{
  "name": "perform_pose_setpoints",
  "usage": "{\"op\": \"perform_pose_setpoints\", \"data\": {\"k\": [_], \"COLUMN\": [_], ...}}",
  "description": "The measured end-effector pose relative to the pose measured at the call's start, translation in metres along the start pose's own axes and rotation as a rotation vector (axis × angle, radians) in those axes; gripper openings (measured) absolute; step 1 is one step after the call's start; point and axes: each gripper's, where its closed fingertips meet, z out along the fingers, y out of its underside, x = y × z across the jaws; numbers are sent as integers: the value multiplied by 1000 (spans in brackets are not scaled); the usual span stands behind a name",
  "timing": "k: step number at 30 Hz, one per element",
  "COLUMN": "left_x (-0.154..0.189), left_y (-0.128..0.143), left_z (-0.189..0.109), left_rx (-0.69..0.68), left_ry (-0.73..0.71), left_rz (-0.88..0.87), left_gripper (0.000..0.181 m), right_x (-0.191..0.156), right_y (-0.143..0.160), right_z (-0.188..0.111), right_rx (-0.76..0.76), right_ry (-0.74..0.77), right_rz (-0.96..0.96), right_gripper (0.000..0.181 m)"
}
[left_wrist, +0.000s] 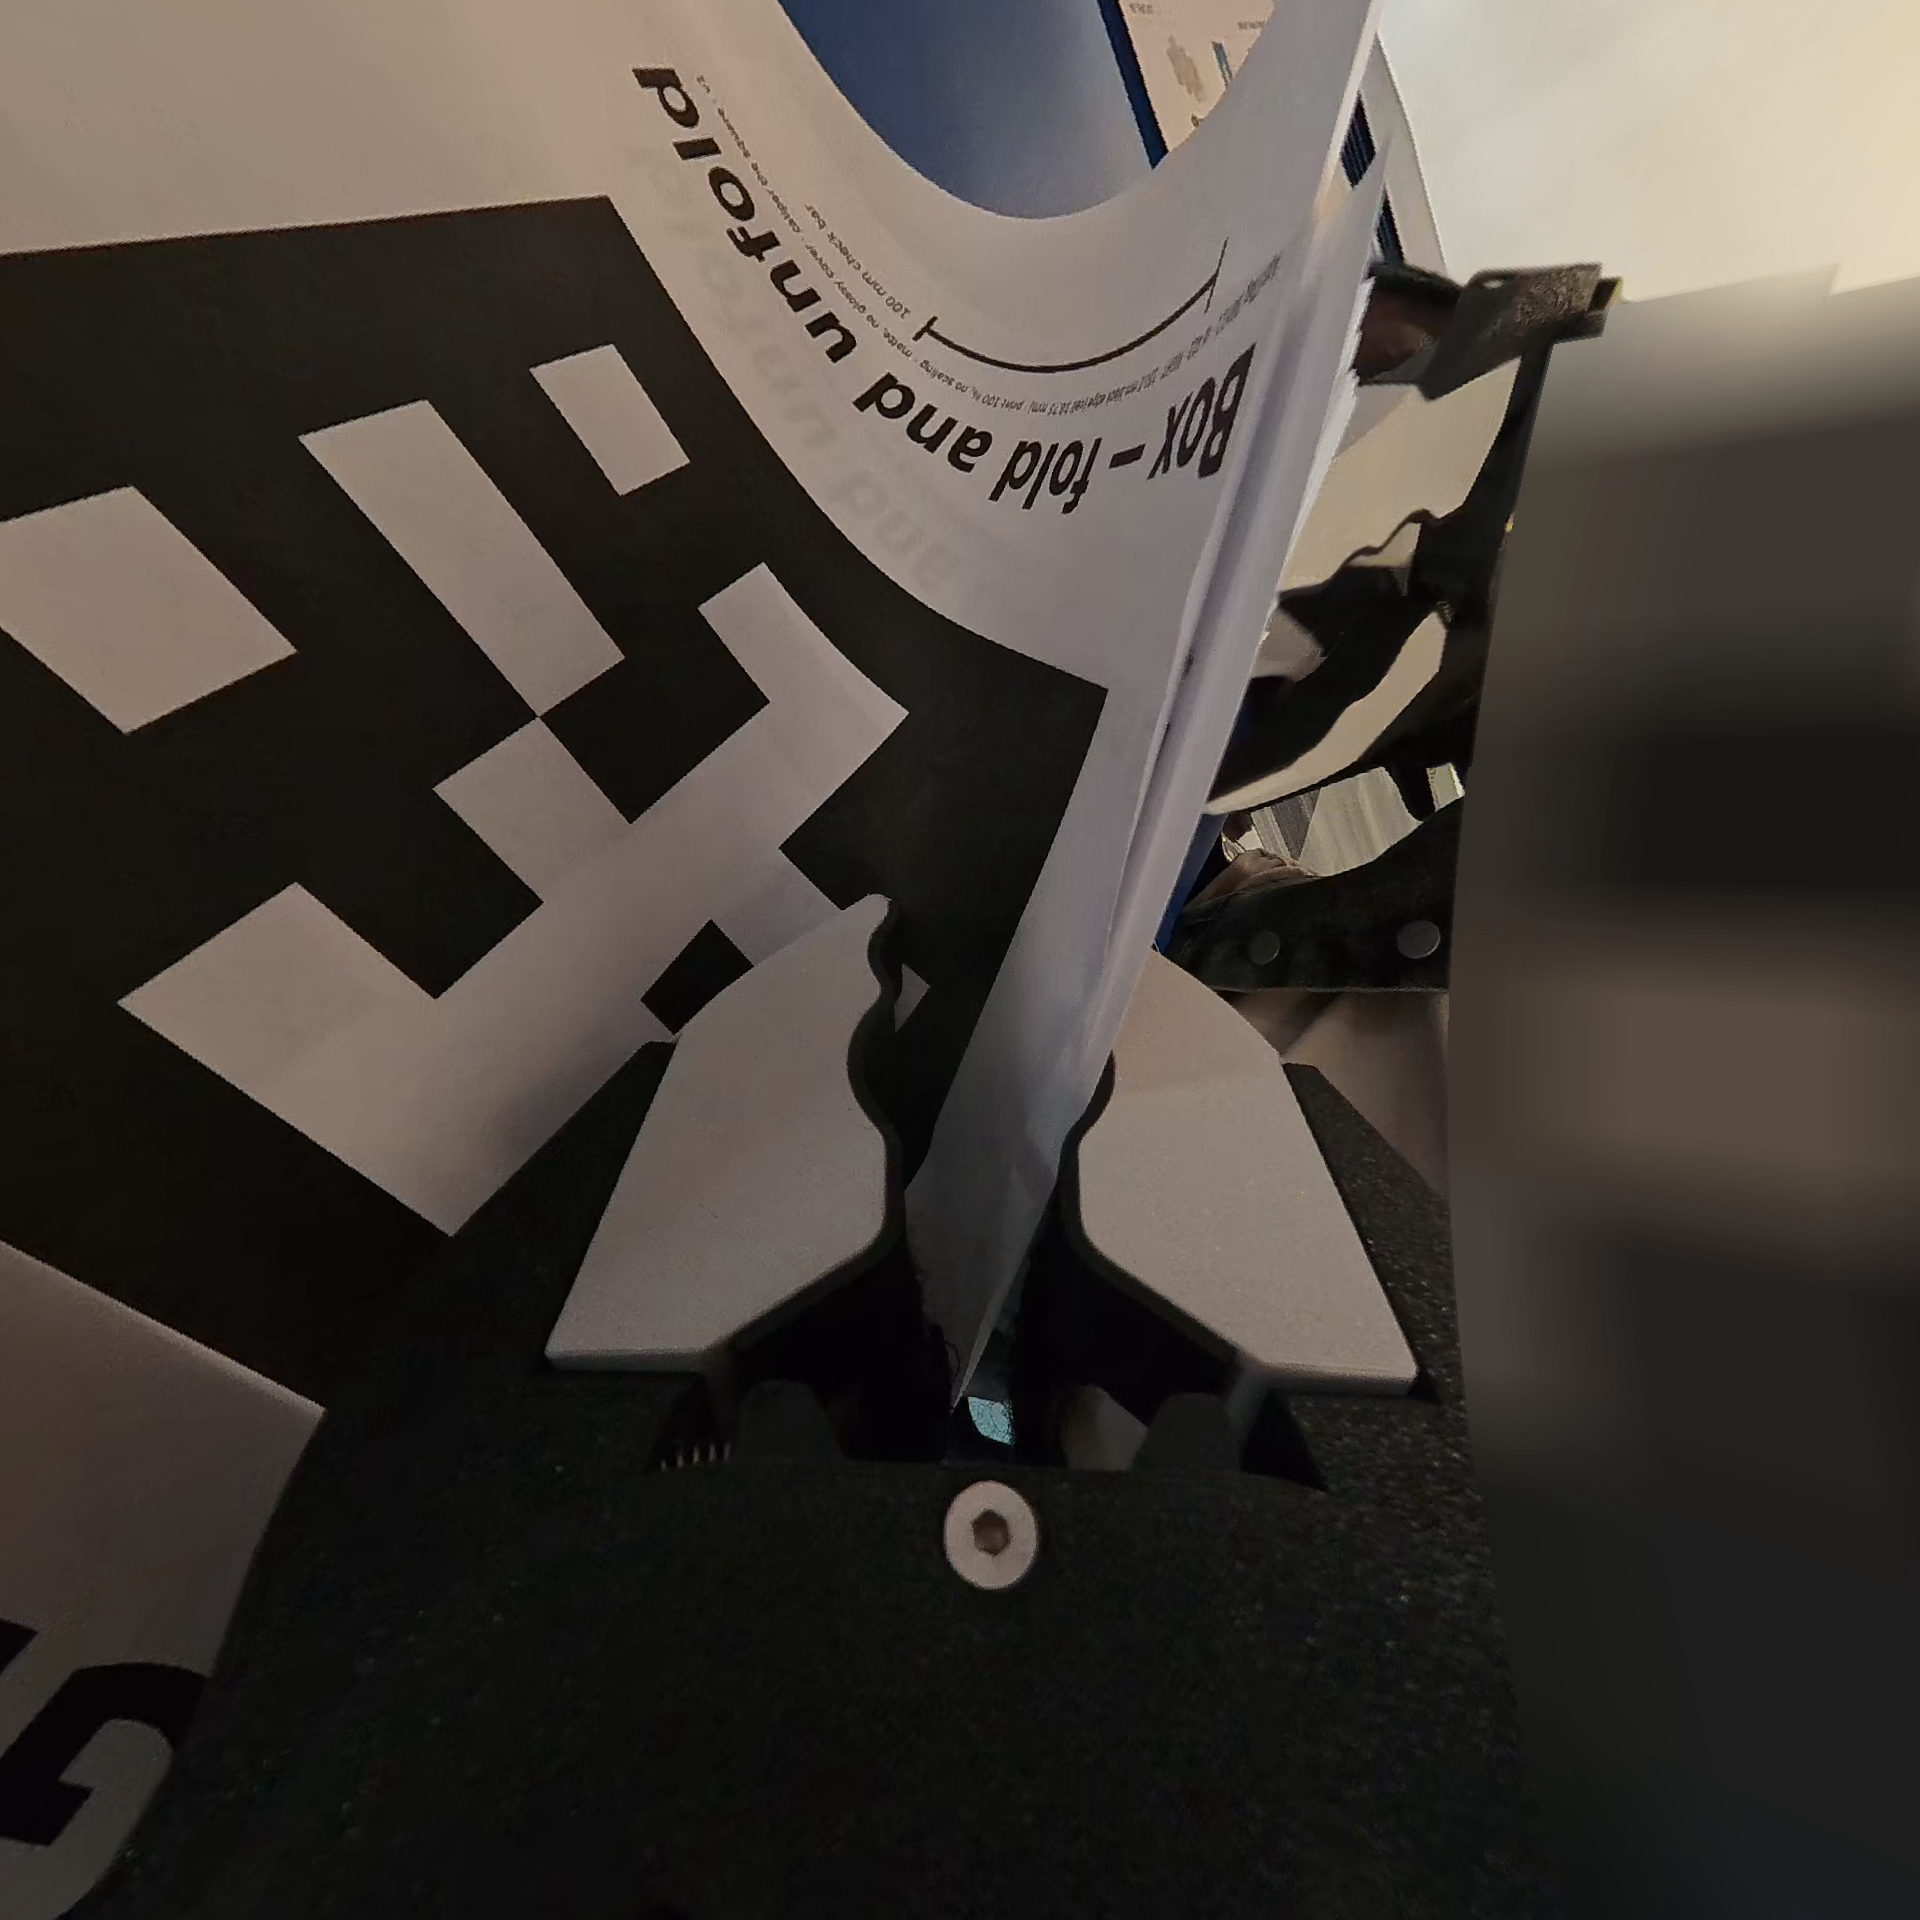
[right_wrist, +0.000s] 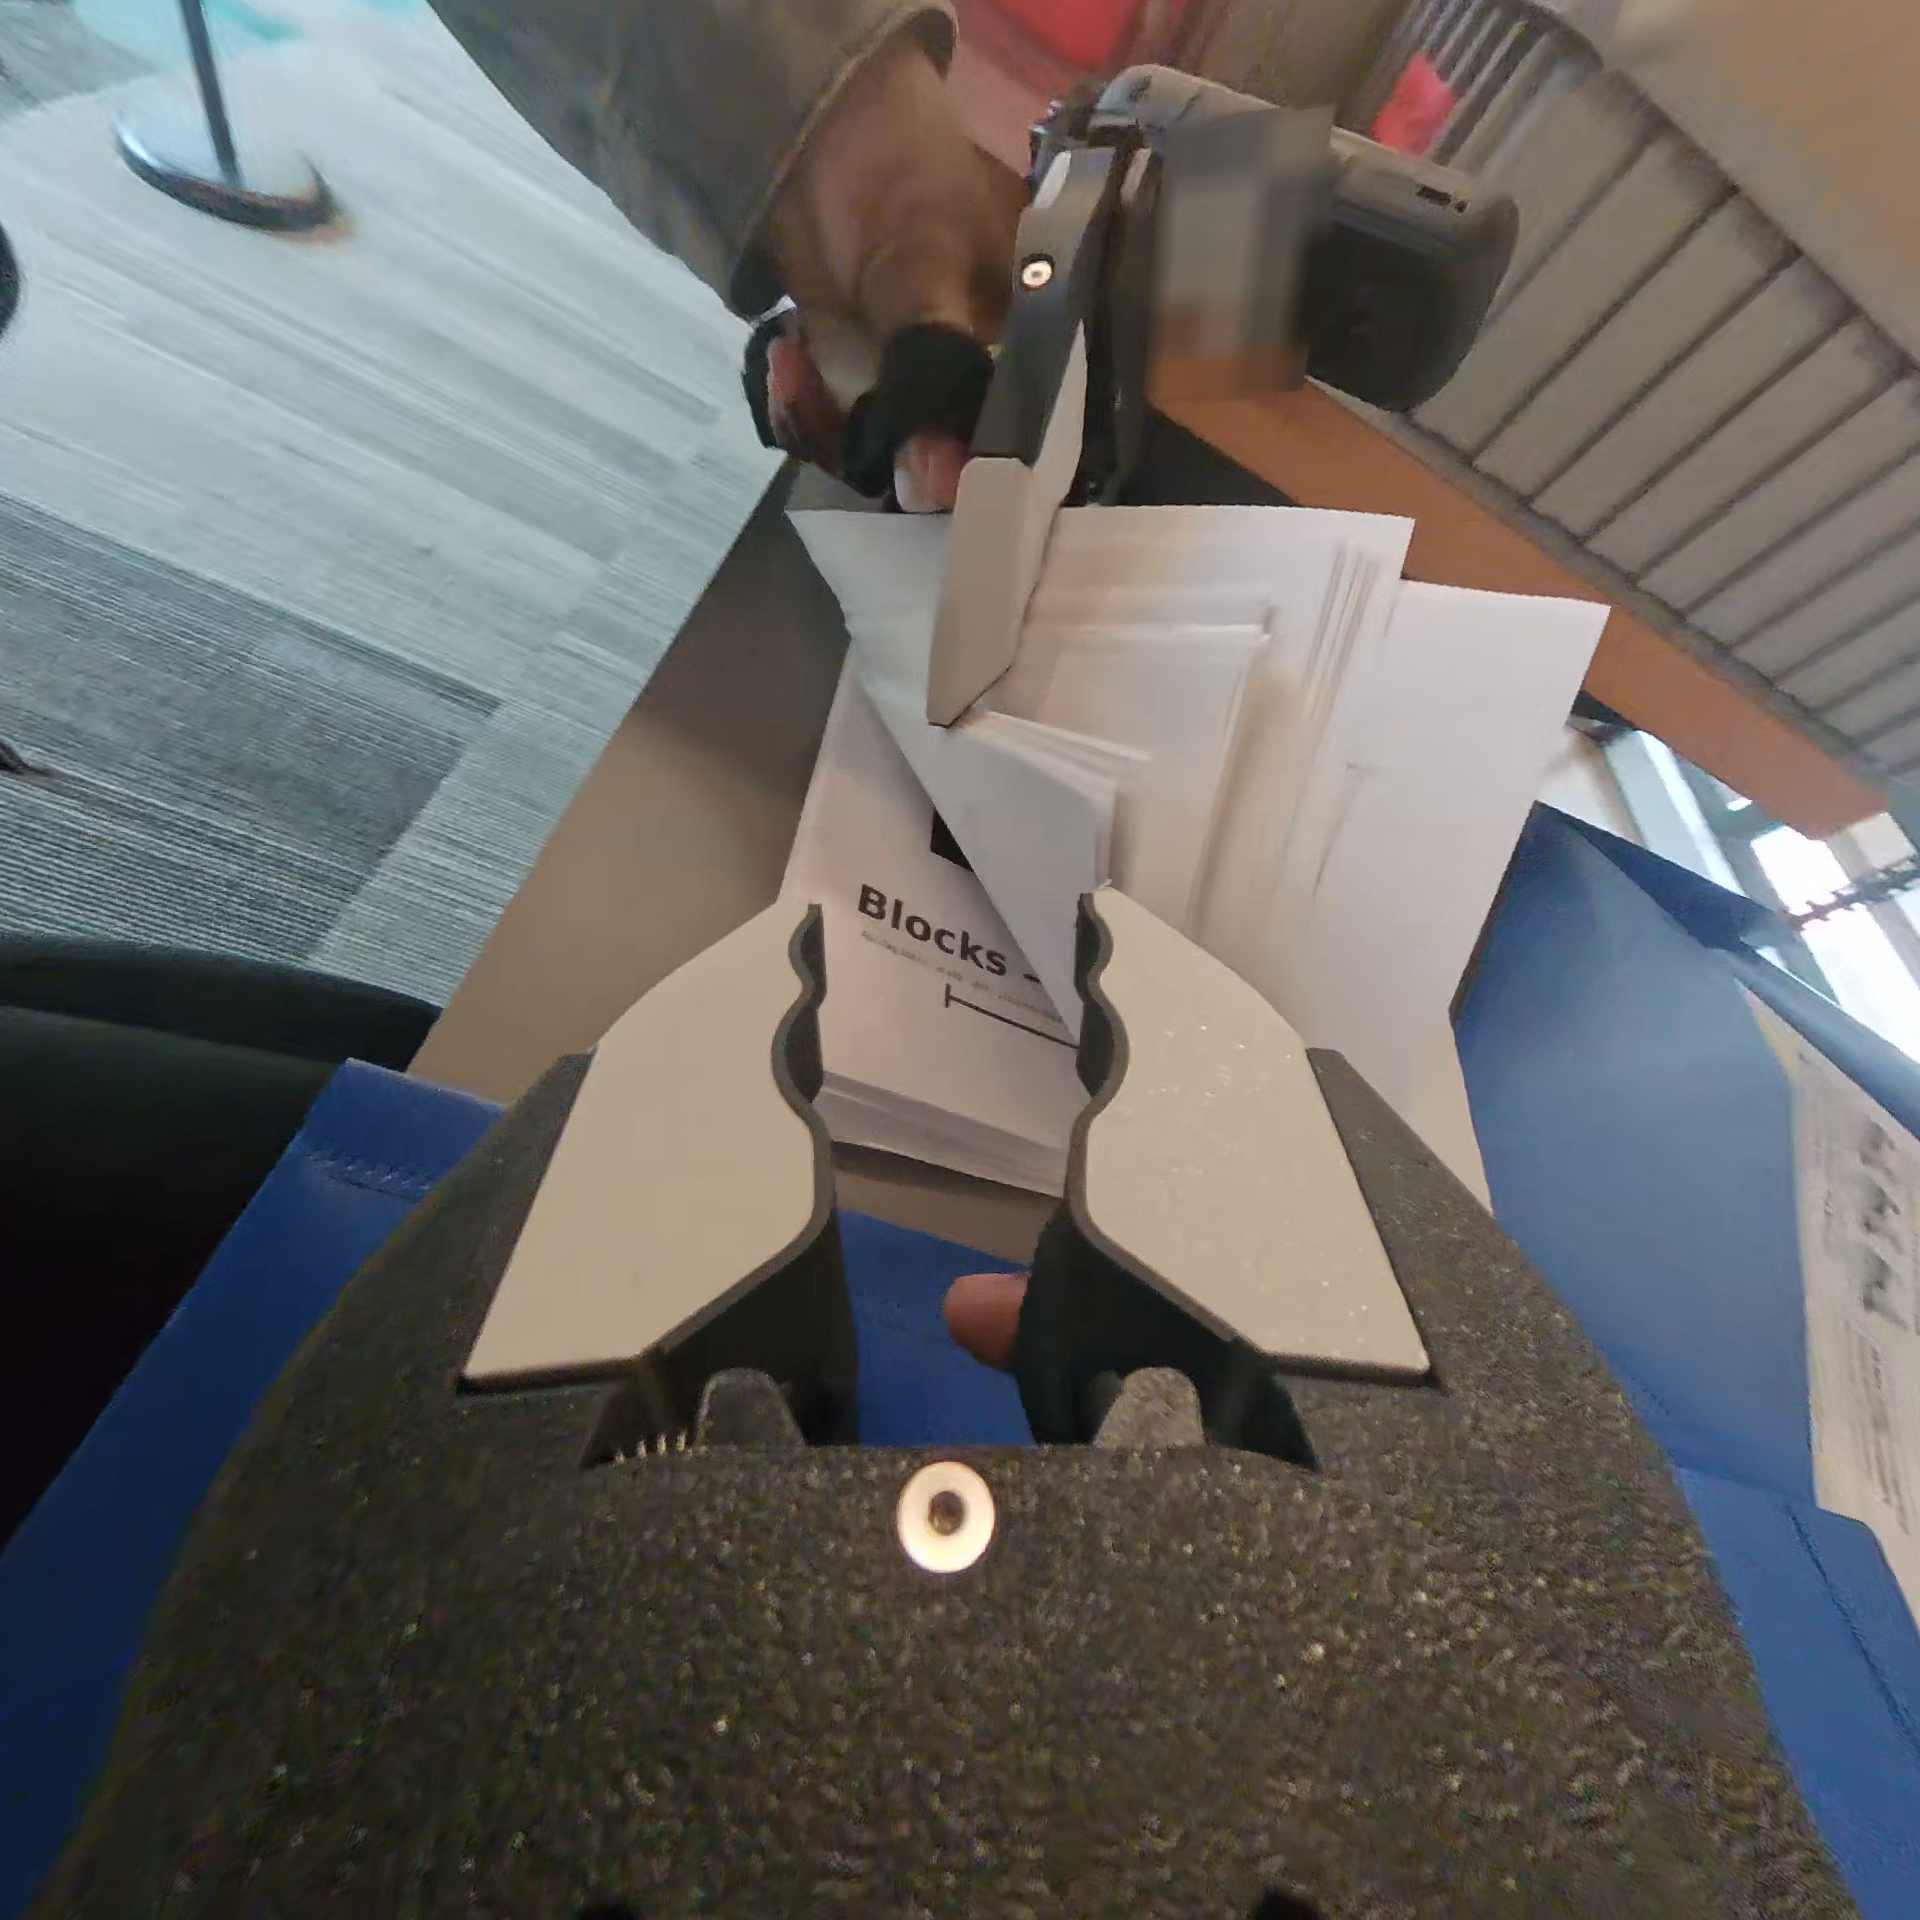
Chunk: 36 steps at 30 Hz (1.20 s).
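the left gripper (left_wrist: 992, 1049) is pinching a lifted wad of white sheets (left_wrist: 1164, 727). the right gripper (right_wrist: 945, 997) is hovering spread, with the paper stack (right_wrist: 935, 1101) lying just beyond its fingertips.

grey striped carpet (right_wrist: 260, 436) covers the floor, a round metal stand base (right_wrist: 213, 171) resting on it. a ribbed grey panel (right_wrist: 1704, 499) with a wooden edge (right_wrist: 1621, 644) stands beside bright windows (right_wrist: 1808, 883).
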Motion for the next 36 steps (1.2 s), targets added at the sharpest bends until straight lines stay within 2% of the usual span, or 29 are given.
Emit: {"op": "perform_pose_setpoints", "data": {"k": [7, 19, 24, 29, 36], "left_x": [0, 0, 0, 0, 0], "left_y": [0, 0, 0, 0, 0], "left_z": [0, 0, 0, 0, 0], "left_rx": [1, 0, 1, 1, 1], "left_ry": [1, 1, 3, 4, 4], "left_rz": [-2, -3, -6, -7, -10], "left_gripper": [28, 28, 28, 28, 28], "right_x": [5, 2, 1, 0, 7], "right_y": [-6, -5, -4, -1, -2], "right_z": [3, 6, 7, 9, 14], "right_rx": [30, 18, 0, -50, -102], "right_ry": [45, 31, 36, 76, 181], "right_rz": [-1, -20, -64, -187, -397], "right_gripper": [48, 46, 42, 40, 14]}}
